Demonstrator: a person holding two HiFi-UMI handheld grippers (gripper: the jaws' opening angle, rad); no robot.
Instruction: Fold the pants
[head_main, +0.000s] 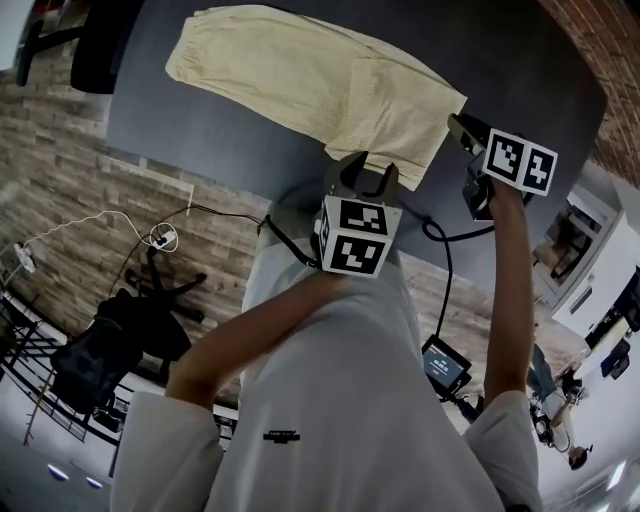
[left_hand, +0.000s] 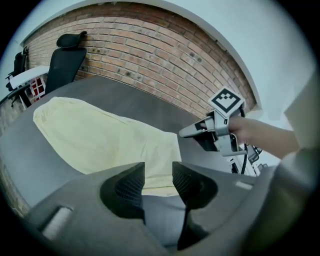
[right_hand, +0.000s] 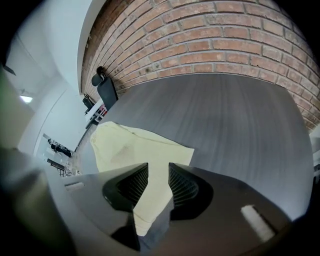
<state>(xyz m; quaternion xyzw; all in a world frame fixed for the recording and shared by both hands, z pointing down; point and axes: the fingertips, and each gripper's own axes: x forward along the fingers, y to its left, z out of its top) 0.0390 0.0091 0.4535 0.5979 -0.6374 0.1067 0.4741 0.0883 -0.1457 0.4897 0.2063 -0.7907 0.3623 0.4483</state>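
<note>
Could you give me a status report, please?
Left gripper open, empty. Right gripper open, edge of pale yellow fabric pants between jaws, ungripped. Pants flat on dark grey table. Nothing obstructing.

A dark grey table (head_main: 540, 70) with a curved edge is filling the upper part of the head view, its top running from the upper left across to the right side of the frame. A pair of pale yellow pants (head_main: 300, 80) is lying flat directly on it, stretching from the upper left down toward the centre right. Its wider end is sitting close to the table's lower edge, and soft creases are showing across the cloth. In the right gripper view, the tabletop is showing a faint streaked grain at right.
</note>
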